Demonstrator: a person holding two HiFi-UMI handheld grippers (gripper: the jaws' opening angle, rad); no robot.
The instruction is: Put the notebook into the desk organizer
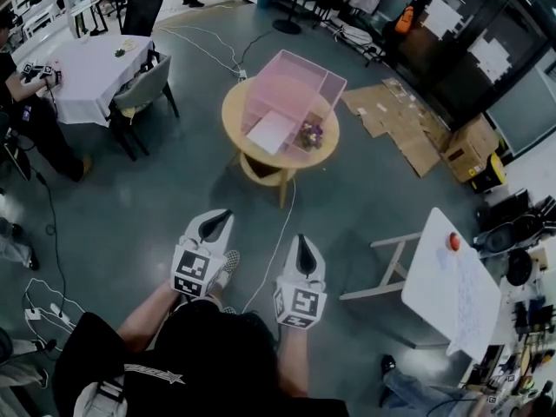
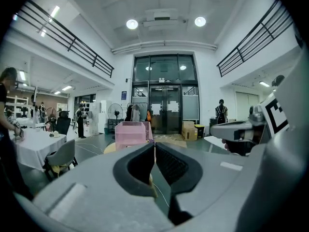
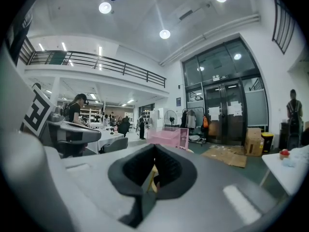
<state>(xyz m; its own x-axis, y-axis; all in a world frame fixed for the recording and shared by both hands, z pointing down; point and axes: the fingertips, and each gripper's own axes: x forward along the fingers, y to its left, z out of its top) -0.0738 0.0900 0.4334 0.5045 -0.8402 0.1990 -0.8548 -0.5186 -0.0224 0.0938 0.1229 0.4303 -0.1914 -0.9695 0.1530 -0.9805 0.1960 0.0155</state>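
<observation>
Notebook check: the pale, flat rectangular notebook (image 1: 272, 132) sits at the 7 o'clock corner of the pink translucent plastic desk organizer (image 1: 261, 94), on the round light wooden table (image 1: 231, 115). It seems to show through the pink wall, as if lying in that near compartment. From up here I can't tell whether it is inside the walls or just against them on the tabletop. A small clump of dried purple flowers (image 1: 310, 134) sits at the organizer's 5 o'clock corner.

The table is dead ahead at 12 o'clock, well apart from the person. Both tools hang low in front of the body and point that way, a carrying pose rather than a reach. The left gripper (image 1: 221, 218) has its dark pads pressed together with nothing between them. The right gripper (image 1: 301, 248) is closed too and holds nothing, with only the far room showing past its tips.

That fits a stand-off before walking in to the table, or equally a step back with the notebook already stowed.
</observation>
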